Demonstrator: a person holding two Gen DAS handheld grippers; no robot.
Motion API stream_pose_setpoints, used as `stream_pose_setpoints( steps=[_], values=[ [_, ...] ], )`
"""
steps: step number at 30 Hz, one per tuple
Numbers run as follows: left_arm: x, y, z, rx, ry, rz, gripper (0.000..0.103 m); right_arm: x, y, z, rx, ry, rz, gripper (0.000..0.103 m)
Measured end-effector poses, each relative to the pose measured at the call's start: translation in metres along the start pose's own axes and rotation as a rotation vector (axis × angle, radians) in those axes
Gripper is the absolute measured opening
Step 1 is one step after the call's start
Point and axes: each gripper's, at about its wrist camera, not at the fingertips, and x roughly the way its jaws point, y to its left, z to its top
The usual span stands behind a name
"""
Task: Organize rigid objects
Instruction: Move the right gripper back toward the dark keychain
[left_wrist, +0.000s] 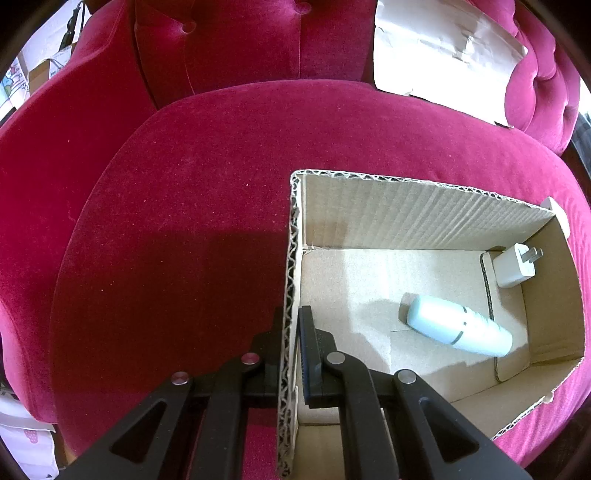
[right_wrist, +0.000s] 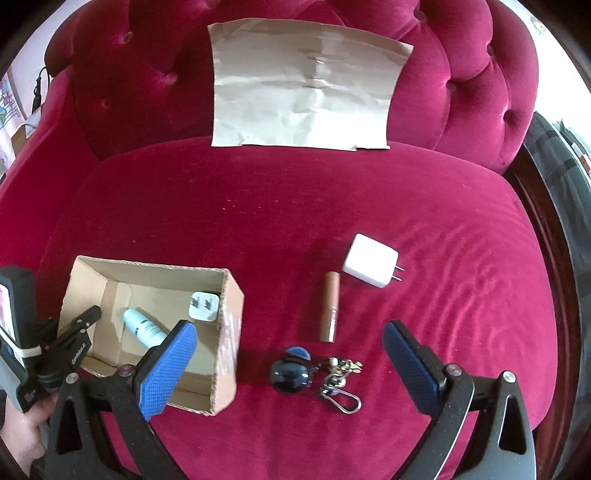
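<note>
An open cardboard box (left_wrist: 424, 218) sits on the red velvet seat. My left gripper (left_wrist: 291, 317) is shut on the box's left wall, one finger inside and one outside. Inside lie a pale blue bottle (left_wrist: 458, 326) and a small white charger (left_wrist: 513, 266). In the right wrist view the box (right_wrist: 229, 332) is at the lower left, with the left gripper (right_wrist: 86, 321) on its far wall. My right gripper (right_wrist: 290, 332) is open above the seat. Below it lie a dark ball keychain (right_wrist: 291, 373) with a carabiner (right_wrist: 341, 395), a tan tube (right_wrist: 330, 306) and a larger white charger (right_wrist: 371, 265).
A creased brown paper sheet (right_wrist: 306, 85) leans against the tufted backrest (right_wrist: 461, 74). The seat cushion (right_wrist: 258, 206) stretches bare behind the objects. A person's hand (right_wrist: 22, 435) holds the left gripper's handle. Clutter stands beyond the sofa's left arm (left_wrist: 37, 74).
</note>
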Motion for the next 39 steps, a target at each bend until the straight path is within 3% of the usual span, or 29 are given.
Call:
stream_pose_setpoints(
  steps=[19,39],
  values=[
    [-0.001,0.000,0.000,0.000,-0.001,0.000,0.006,0.012,-0.029,-0.038,-0.012,-0.024,0.013,0.102],
    [-0.001,-0.001,-0.001,0.002,-0.001,0.000,0.006,0.045,-0.029,-0.058,-0.026,0.030,0.050,0.102]
  ],
)
